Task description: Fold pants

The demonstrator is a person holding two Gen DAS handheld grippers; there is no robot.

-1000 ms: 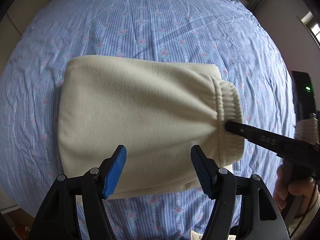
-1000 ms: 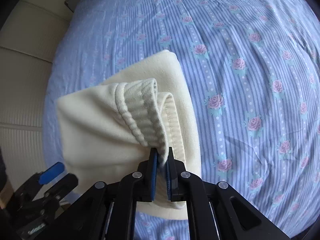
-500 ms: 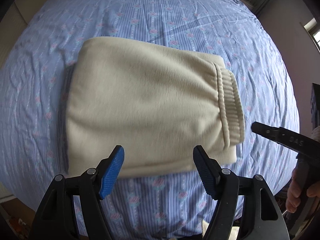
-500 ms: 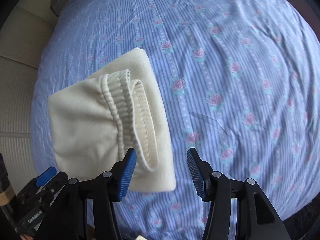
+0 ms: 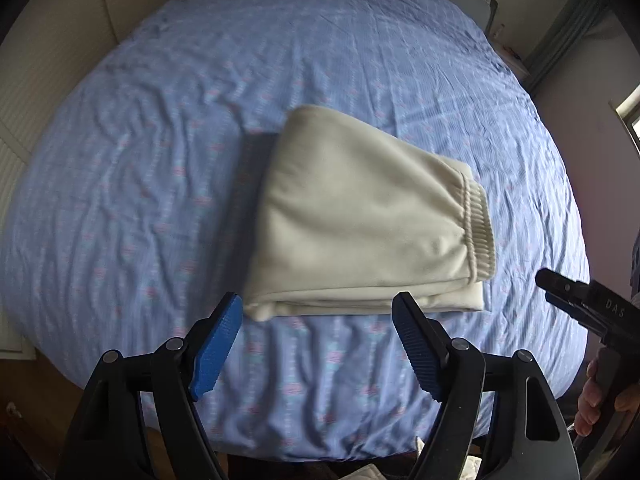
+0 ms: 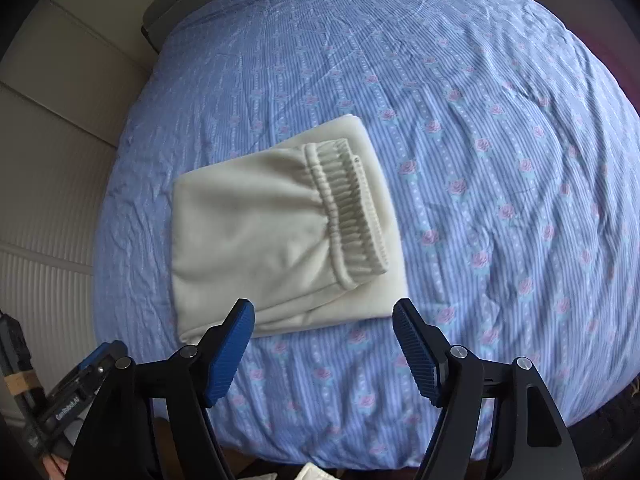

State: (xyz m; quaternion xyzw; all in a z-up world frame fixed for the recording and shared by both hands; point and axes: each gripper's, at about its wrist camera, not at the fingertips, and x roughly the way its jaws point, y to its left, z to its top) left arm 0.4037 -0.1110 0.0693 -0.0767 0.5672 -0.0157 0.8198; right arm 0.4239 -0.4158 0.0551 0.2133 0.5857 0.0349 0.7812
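Pants [image 5: 360, 220] lie folded into a cream bundle on the bed [image 5: 160, 160], centre-right in my left wrist view, ribbed waistband [image 5: 478, 228] at the bundle's right end. In my right wrist view the pants [image 6: 248, 236] sit centre-left, waistband [image 6: 352, 208] on top toward the right. My left gripper [image 5: 318, 340] has jaws wide apart, just been opening, nothing between them but striped sheet; bundle lies above the blue pads [image 5: 218, 344] in frame. My right gripper [image 6: 324, 348] likewise has jaws spread, just been opening, holding nothing, clear of the cloth. Right gripper's tip also shows at the right edge of the left view, a hand [image 5: 600, 396] gripping its handle.
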